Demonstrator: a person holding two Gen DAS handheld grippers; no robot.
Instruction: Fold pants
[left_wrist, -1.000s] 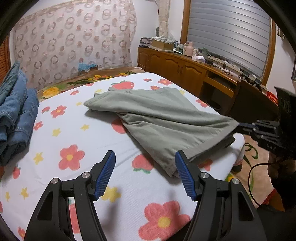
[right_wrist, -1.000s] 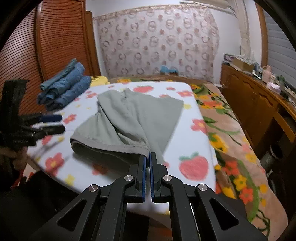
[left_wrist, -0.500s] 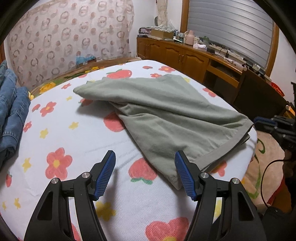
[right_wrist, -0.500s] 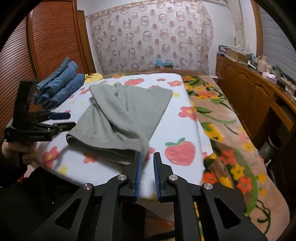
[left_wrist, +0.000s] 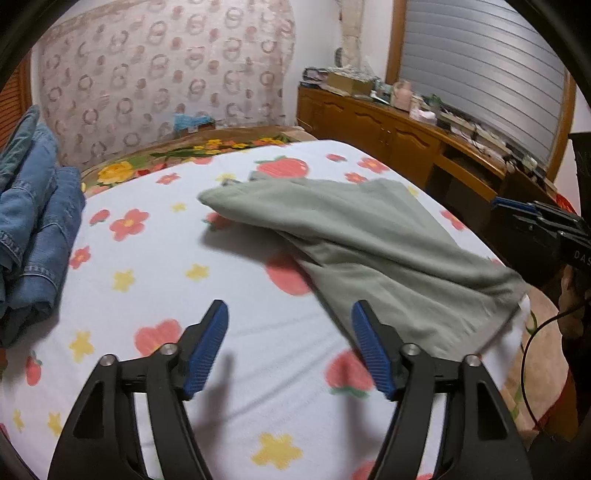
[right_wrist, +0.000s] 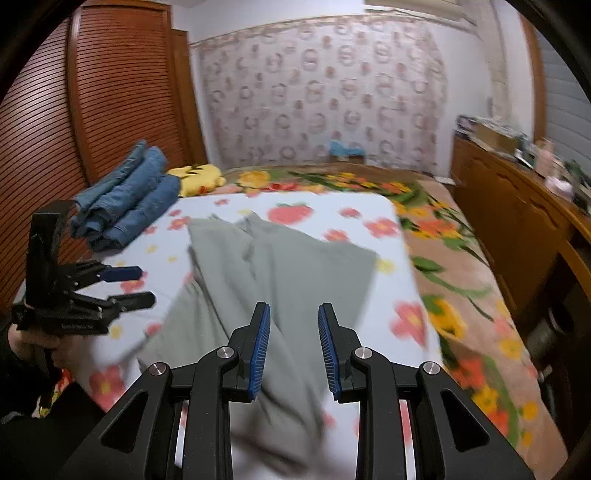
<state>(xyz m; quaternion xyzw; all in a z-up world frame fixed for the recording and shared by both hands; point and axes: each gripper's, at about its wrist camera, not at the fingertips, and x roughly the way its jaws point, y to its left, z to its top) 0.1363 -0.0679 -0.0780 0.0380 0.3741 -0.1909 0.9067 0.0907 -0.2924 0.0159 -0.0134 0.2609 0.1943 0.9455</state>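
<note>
The grey-green pants (left_wrist: 369, 236) lie loosely folded on the flower-print sheet (left_wrist: 229, 280) of the bed, spread from the middle of the sheet out to its near corner, where their edge reaches the side of the bed. The left gripper (left_wrist: 288, 336) hangs above the sheet beside the pants, tilted down toward the cloth; its jaws stand wide apart, have just been opening a little further, and hold nothing, its right finger just short of the pants' near edge. The right gripper (right_wrist: 293, 339) slants down over the near end of the pants; its jaws have just been opening, the pants are let go, and the cloth lies under the gap, not pinched. A hand (right_wrist: 33, 343) grips the left tool's handle. Folded jeans (right_wrist: 125, 199) lie stacked on the sheet's far corner, well apart from the pants.
</note>
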